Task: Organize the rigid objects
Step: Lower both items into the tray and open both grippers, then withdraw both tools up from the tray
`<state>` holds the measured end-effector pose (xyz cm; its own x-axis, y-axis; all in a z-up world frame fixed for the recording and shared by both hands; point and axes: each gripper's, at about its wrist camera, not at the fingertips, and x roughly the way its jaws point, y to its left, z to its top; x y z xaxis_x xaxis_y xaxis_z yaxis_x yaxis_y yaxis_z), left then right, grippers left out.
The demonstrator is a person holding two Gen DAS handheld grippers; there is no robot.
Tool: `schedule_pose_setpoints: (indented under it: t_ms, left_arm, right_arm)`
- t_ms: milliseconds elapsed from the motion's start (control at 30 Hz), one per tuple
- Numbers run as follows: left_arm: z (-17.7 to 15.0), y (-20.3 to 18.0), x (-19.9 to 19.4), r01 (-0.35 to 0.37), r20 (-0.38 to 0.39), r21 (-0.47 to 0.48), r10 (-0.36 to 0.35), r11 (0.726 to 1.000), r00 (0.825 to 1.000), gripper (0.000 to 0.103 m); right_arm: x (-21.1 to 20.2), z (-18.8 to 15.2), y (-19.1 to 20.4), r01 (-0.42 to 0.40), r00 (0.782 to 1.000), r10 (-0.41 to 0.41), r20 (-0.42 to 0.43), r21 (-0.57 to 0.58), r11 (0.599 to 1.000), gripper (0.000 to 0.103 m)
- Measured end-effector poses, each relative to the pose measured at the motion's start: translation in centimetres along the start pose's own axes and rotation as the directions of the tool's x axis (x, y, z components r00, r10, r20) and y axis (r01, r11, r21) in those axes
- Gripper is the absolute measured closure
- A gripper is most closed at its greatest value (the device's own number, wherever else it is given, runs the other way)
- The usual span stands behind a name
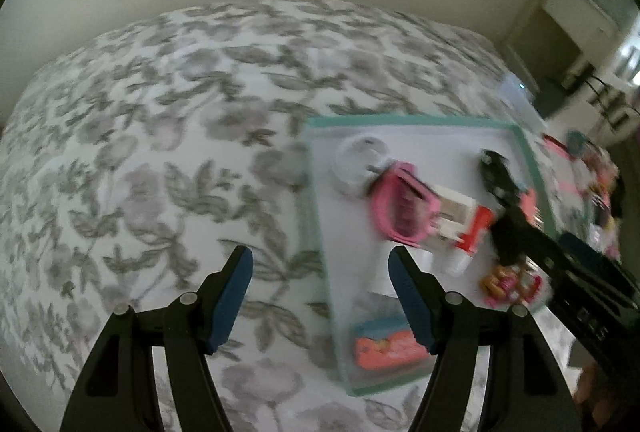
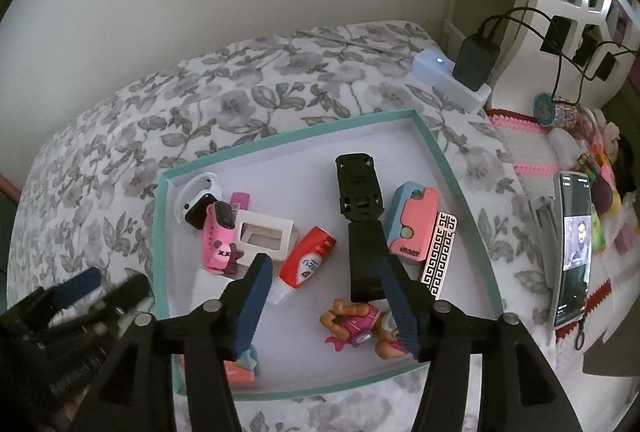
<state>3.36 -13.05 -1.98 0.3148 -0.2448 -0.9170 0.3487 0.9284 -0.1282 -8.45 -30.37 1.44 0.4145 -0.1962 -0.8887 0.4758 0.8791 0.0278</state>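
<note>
Right gripper (image 2: 324,296), jaws wide and empty, hovers over a tray (image 2: 160,232) of toys; left gripper (image 1: 320,296), also wide, at nine o'clock.

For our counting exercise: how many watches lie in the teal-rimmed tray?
2: a white-strapped watch in the tray's far-left corner, and a pink watch touching it, just nearer the camera. Others may be hidden behind the fingers.

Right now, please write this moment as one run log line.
left claw: open, empty, over bedspread | right claw: open, over tray | black clip: in tray, released
</note>
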Motion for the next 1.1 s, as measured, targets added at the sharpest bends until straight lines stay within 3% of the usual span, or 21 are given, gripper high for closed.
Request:
schedule_pose_setpoints:
  t_ms: [333, 367, 433, 667, 933, 1100]
  left_arm:
    - [0.3, 5.1, 0.6, -0.081, 0.033, -0.164, 0.088, 0.983, 0.996, 0.026]
    - [0.3, 5.3, 0.5, -0.088, 0.040, -0.169, 0.096, 0.982, 0.995, 0.020]
    - [0.3, 5.6, 0.2, -0.100, 0.061, -0.169, 0.112, 0.981, 0.992, 0.007]
    - [0.0, 5.3, -1.4, -0.141, 0.142, -0.129, 0.159, 0.981, 0.977, 0.006]
    - [-1.1, 5.6, -3.3, -0.069, 0.185, -0.171, 0.101, 0.983, 0.978, 0.006]
    - [-1.8, 5.7, -4.9, -0.118, 0.223, -0.174, 0.155, 0.978, 0.962, 0.006]
  right_arm:
    - [0.7, -0.3, 1.1, 0.026, 1.000, -0.026, 0.002, -0.060, 0.998, 0.003]
    - [0.8, -0.3, 1.2, 0.030, 1.000, -0.030, 0.004, -0.068, 0.997, 0.001]
    - [0.9, -0.5, 1.4, 0.034, 0.999, -0.033, 0.006, -0.078, 0.996, 0.000]
    - [0.9, -1.1, 2.2, 0.028, 1.000, -0.027, 0.013, -0.100, 0.995, 0.000]
    - [0.1, -2.3, 3.3, 0.031, 0.999, -0.028, 0.022, -0.133, 0.991, 0.000]
    - [-0.3, -3.0, 3.4, 0.002, 1.000, 0.000, 0.017, -0.122, 0.993, 0.000]
